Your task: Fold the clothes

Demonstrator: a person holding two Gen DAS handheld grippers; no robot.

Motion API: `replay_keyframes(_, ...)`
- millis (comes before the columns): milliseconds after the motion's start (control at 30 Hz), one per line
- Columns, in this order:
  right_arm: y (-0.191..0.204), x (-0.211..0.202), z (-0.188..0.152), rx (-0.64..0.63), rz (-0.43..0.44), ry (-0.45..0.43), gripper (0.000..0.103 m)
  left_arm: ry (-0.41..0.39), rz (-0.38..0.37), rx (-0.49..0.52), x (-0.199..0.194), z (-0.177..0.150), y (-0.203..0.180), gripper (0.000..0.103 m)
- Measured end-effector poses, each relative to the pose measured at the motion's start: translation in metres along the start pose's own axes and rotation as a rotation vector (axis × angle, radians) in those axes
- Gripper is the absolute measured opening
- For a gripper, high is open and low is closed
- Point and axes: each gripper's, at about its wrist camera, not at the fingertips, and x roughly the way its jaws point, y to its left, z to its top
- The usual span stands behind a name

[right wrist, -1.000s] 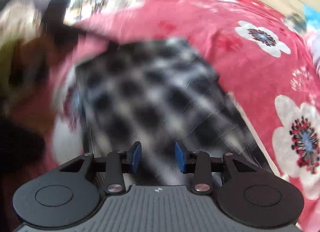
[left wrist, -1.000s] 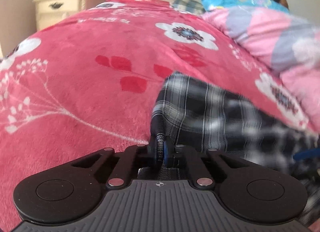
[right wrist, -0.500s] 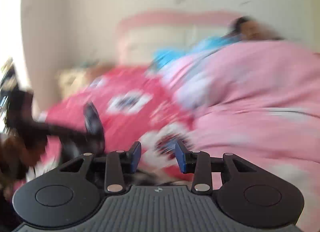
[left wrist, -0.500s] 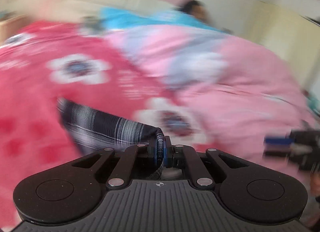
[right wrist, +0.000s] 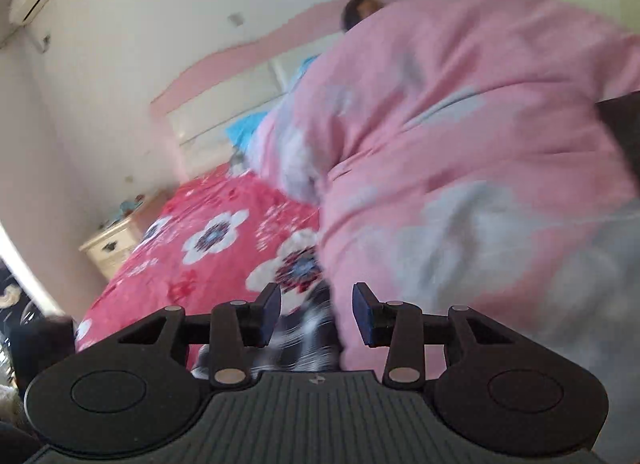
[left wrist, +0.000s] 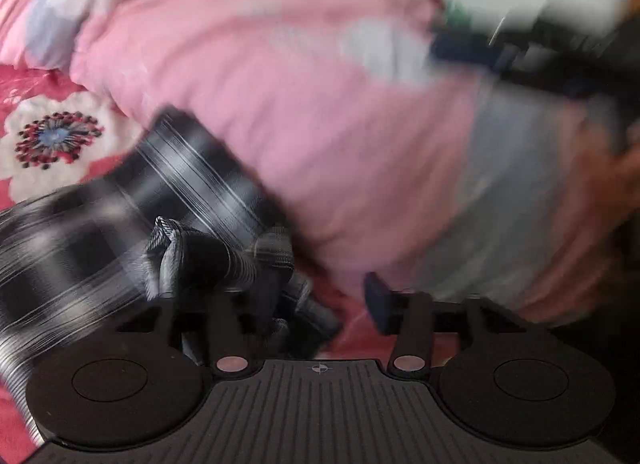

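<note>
- Both grippers have swung off the red blanket (right wrist: 192, 260) toward the pink duvet (left wrist: 304, 76).
- Left gripper (left wrist: 304, 300): jaws have just been opening; they now stand wide, and the plaid garment (left wrist: 120, 216) is bunched loose at its left finger.
- Right gripper (right wrist: 316, 314): jaws part-open, gripping nothing; garment below.
- Garment lies on the blanket against the duvet's edge.

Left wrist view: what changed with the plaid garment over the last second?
The left gripper, shut on the plaid garment before, has just opened and let it go beside the pink quilt. The right gripper stayed open, holding nothing.
</note>
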Motion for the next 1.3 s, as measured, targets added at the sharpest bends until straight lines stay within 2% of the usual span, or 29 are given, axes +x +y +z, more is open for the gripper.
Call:
replay_keyframes(67,0.007,0.015,0.002,-0.025,0.029,0.038,0.042,-0.089,0.017,-0.073,-0.037,0.001,0.016,0.075)
replay_keyframes(100,0.011,0.022,0.003,-0.029,0.038,0.059,0.042,-0.132,0.046,-0.121,-0.055,-0.001,0.028,0.078)
replay_keyframes(167,0.018,0.036,0.004,-0.033,0.046,0.101,0.042,-0.193,0.138,-0.226,-0.087,-0.01,0.059,0.078)
replay_keyframes(233,0.023,0.048,0.003,-0.022,0.031,0.139,0.042,-0.245,0.23,-0.377,-0.11,-0.022,0.096,0.078)
replay_keyframes(300,0.027,0.053,0.002,0.003,0.031,0.157,0.042,-0.222,0.266,-0.544,-0.113,-0.036,0.137,0.078)
replay_keyframes(400,0.037,0.053,0.0,-0.016,0.018,0.157,0.042,-0.147,0.214,-0.698,-0.091,-0.05,0.18,0.077)
replay_keyframes(533,0.046,0.038,0.001,-0.068,-0.056,0.141,0.042,-0.112,0.086,-0.781,-0.057,-0.052,0.2,0.078)
replay_keyframes(600,0.048,0.036,0.001,-0.075,-0.078,0.14,0.042,-0.107,0.072,-0.781,-0.048,-0.051,0.199,0.08)
replay_keyframes(667,0.048,0.035,0.0,-0.078,-0.105,0.14,0.042,-0.107,0.092,-0.735,-0.043,-0.049,0.189,0.082)
replay_keyframes(767,0.048,0.033,-0.001,-0.076,-0.121,0.132,0.042,-0.103,0.116,-0.628,-0.043,-0.051,0.167,0.077)
replay_keyframes(833,0.048,0.032,-0.002,-0.072,-0.117,0.13,0.042,-0.109,0.116,-0.611,-0.045,-0.058,0.158,0.073)
replay_keyframes(867,0.047,0.031,-0.003,-0.071,-0.117,0.129,0.042,-0.113,0.125,-0.614,-0.046,-0.061,0.157,0.069)
replay_keyframes(900,0.048,0.03,-0.003,-0.071,-0.121,0.124,0.042,-0.119,0.143,-0.627,-0.046,-0.063,0.158,0.059)
replay_keyframes(933,0.048,0.027,-0.003,-0.074,-0.127,0.116,0.042,-0.126,0.161,-0.648,-0.045,-0.063,0.159,0.053)
replay_keyframes(1000,0.05,0.023,-0.003,-0.079,-0.134,0.101,0.042,-0.144,0.196,-0.656,-0.047,-0.06,0.155,0.03)
replay_keyframes(1067,0.051,0.018,-0.003,-0.083,-0.138,0.089,0.042,-0.17,0.177,-0.633,-0.051,-0.056,0.147,0.021)
replay_keyframes(1167,0.053,0.012,-0.003,-0.09,-0.142,0.08,0.042,-0.165,0.181,-0.627,-0.048,-0.051,0.143,0.023)
replay_keyframes(1300,0.056,0.008,-0.003,-0.101,-0.148,0.072,0.043,-0.117,0.176,-0.691,-0.028,-0.05,0.161,0.036)
